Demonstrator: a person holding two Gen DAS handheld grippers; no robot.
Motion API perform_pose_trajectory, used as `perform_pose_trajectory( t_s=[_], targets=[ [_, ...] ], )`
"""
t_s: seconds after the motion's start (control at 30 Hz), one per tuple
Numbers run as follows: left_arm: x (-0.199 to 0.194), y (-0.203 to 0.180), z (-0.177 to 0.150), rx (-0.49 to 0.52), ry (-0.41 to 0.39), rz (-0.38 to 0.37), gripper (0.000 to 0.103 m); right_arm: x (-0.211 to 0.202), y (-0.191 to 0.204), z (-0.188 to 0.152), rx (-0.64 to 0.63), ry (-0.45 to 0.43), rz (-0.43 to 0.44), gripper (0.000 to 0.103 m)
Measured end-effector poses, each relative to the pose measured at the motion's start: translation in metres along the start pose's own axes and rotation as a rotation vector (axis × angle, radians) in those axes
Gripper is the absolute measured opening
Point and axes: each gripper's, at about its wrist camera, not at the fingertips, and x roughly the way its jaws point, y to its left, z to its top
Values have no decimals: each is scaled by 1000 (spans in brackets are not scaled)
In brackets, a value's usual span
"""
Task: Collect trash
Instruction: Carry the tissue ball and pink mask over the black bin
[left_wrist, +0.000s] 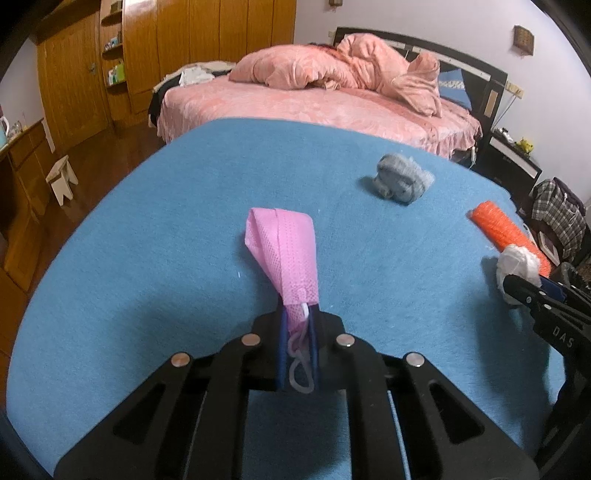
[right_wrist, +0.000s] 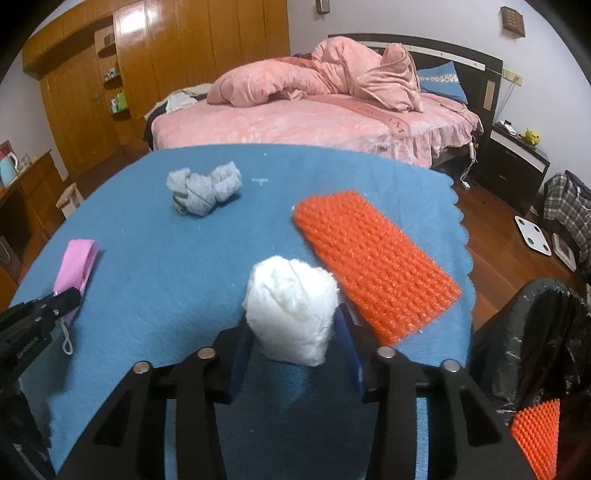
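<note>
Pink mask (left_wrist: 282, 254), white wad (right_wrist: 291, 314), grey bundle (right_wrist: 203, 190), and orange knit-patterned mesh (right_wrist: 373, 264) on a blue cloth (right_wrist: 166, 277); pink bedding (right_wrist: 295, 122) far off.

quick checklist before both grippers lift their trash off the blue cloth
1. Left gripper shut on the pink mask: ok, jaws clamp its near end and ear loop.
2. Right gripper gripping the white wad: cannot tell, the wad sits between the jaws but firm pad contact is unclear.
3. Mask free of other items: ok, it lies apart from the grey wad.
4. White wad clear of the orange net: cannot tell, they look close or touching at the wad's right edge.
5. Black bag within sight for the drop: ok, at the cloth's right, an orange piece showing at it.
6. Blue cloth not caught in either jaws: cannot tell.
</note>
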Motion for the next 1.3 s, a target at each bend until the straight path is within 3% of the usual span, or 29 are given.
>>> perform_pose_trajectory(
  t_s=[0.47,0.83,1.3],
  targets=[
    [-66,-30,10,32,-112,-46,8,-73,1,6,13,-112,144,39],
    [-112,-58,13,67,-153,-103,8,-135,-16,8,9,-190,109,39],
    [-162,-126,14,167,-215,-245,8,-204,-67,-2,58,-268,21,39]
  ],
)
